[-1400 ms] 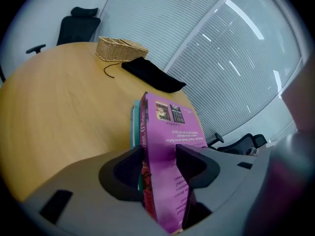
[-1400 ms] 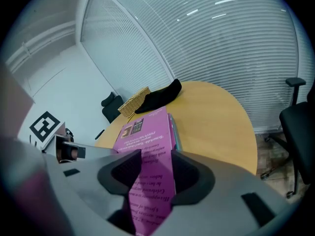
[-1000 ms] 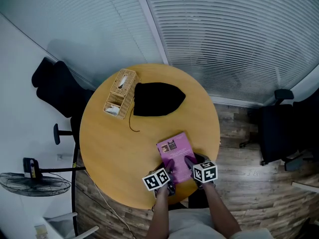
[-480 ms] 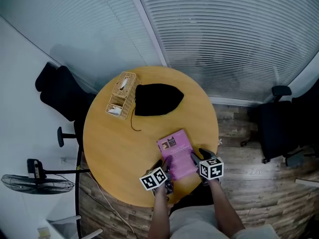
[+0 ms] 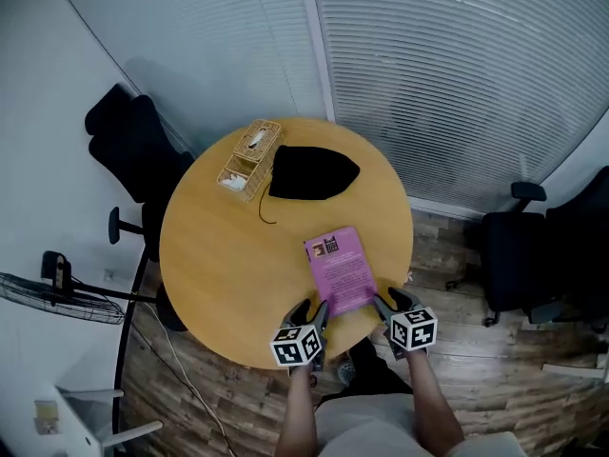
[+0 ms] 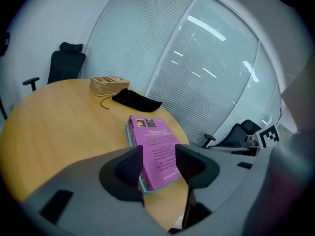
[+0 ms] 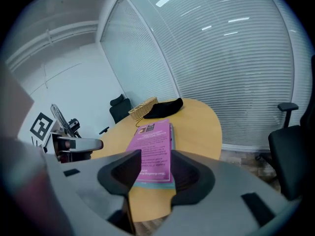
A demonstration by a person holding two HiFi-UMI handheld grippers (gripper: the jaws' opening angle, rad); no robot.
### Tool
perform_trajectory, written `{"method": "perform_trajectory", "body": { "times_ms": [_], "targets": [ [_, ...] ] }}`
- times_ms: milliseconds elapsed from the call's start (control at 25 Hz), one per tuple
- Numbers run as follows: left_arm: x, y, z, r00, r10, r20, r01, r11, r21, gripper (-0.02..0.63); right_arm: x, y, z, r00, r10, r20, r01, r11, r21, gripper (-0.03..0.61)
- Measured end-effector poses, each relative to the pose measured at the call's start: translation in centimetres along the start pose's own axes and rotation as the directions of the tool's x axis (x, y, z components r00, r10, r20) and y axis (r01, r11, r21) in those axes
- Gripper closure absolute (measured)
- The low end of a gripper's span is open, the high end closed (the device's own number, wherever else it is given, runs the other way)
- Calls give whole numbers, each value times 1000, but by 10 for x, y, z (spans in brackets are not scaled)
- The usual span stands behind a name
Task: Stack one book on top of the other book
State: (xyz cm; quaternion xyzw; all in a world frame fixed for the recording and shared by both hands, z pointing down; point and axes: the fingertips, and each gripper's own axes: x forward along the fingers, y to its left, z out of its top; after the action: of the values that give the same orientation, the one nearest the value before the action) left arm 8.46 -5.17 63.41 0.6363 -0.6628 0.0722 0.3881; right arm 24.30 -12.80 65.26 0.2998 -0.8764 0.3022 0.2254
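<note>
Standing before slatted blinds (image 5: 457,65), round wooden table (image 5: 219,255) carries stacked books (image 5: 341,269).

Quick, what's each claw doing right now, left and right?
Left claw: open, holding nothing.
Right claw: open, holding nothing; its jaws have just closed a little, with nothing between them.

Slatted blinds (image 5: 457,65), wood floor (image 5: 455,279), black chair (image 5: 131,146)

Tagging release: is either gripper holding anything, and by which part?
Nothing held. Left gripper open; right gripper open, jaws just closed slightly, nothing between them. Books lie stacked on the table.
</note>
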Motion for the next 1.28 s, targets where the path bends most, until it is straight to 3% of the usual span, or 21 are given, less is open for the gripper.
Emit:
{"method": "perform_trajectory", "body": {
  "times_ms": [440, 1120, 1280],
  "targets": [
    [-60, -32, -26, 997, -20, 72, 13, 996, 93, 396, -57, 34, -19, 999, -13, 32, 17, 992, -128, 383],
    [-110, -40, -47, 991, -42, 125, 24, 990, 137, 402, -95, 53, -42, 997, -9, 80, 23, 984, -175, 391],
    [-114, -36, -53, 993, -35, 115, 18, 990, 138, 488, -97, 55, -48, 997, -8, 79, 22, 984, -177, 446]
  ]
}}
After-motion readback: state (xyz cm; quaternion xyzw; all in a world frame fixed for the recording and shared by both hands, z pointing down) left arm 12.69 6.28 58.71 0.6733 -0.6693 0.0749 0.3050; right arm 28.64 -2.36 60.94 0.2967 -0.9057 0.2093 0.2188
